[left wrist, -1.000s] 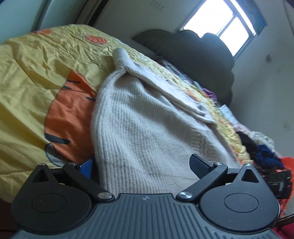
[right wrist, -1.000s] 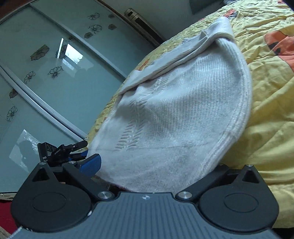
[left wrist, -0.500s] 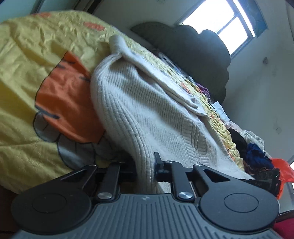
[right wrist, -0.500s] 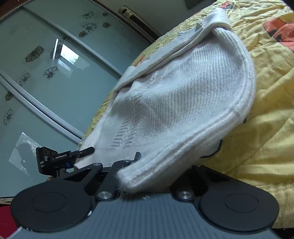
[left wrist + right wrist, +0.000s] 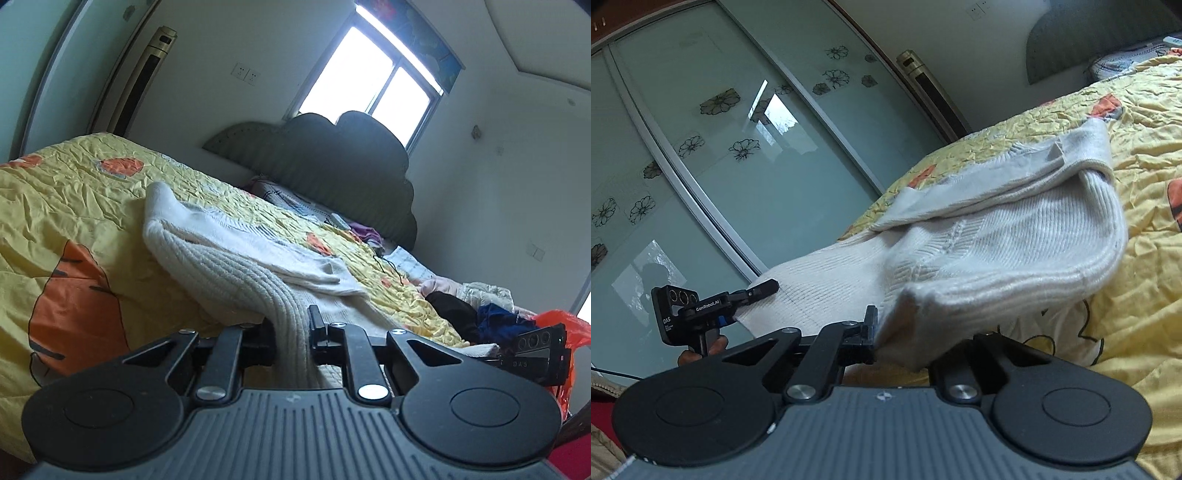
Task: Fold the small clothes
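Observation:
A cream knitted sweater (image 5: 236, 269) lies on a yellow quilt with orange patches (image 5: 70, 206), a sleeve folded over its top. My left gripper (image 5: 291, 332) is shut on the ribbed hem at one corner and holds it lifted off the bed. My right gripper (image 5: 905, 339) is shut on the ribbed hem of the sweater (image 5: 997, 240) at the other corner, also raised. The left gripper also shows in the right wrist view (image 5: 753, 291), at the far side of the hem. The right gripper shows at the right edge of the left wrist view (image 5: 532, 347).
A dark padded headboard (image 5: 332, 155) and a window are behind the bed. A pile of clothes (image 5: 476, 306) and an orange bag (image 5: 561, 325) lie at the bed's right side. Glass wardrobe doors with flower prints (image 5: 738, 155) stand left of the bed.
Both grippers went from open around the sweater's hem to shut on it, then lifted the hem up off the quilt, so both views tilted upward.

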Available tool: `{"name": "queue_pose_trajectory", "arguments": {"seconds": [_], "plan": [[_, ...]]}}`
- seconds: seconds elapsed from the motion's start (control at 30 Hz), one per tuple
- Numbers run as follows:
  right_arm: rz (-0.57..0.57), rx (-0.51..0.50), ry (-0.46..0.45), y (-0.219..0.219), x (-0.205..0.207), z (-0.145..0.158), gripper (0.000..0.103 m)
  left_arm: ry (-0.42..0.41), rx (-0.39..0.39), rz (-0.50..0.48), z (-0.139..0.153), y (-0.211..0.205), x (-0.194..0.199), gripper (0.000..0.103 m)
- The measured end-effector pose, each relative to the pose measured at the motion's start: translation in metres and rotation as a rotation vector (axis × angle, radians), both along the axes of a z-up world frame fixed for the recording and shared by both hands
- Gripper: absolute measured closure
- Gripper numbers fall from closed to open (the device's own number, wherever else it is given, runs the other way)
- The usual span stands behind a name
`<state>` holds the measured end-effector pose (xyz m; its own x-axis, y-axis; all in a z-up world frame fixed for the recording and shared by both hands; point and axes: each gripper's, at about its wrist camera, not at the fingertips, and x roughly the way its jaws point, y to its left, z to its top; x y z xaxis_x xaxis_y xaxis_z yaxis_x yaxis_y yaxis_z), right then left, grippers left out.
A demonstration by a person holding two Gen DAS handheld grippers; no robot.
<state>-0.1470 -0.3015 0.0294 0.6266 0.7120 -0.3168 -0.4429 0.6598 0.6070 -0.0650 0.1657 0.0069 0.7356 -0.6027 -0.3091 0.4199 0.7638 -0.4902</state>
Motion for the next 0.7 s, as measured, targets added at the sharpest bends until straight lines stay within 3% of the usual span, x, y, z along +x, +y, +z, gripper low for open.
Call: {"name": "queue_pose_trajectory", "arguments": {"seconds": [0.3, 0.7], "plan": [[-0.066, -0.019, -0.054, 0.000, 0.047, 0.019, 0.092, -0.063, -0.049, 0.034, 0.029, -0.011, 0.046, 0.088], [-0.188, -0.093, -0.177, -0.008, 0.125, 0.048, 0.092, -0.118, 0.025, 0.104, 0.066, -0.037, 0.115, 0.088]]}}
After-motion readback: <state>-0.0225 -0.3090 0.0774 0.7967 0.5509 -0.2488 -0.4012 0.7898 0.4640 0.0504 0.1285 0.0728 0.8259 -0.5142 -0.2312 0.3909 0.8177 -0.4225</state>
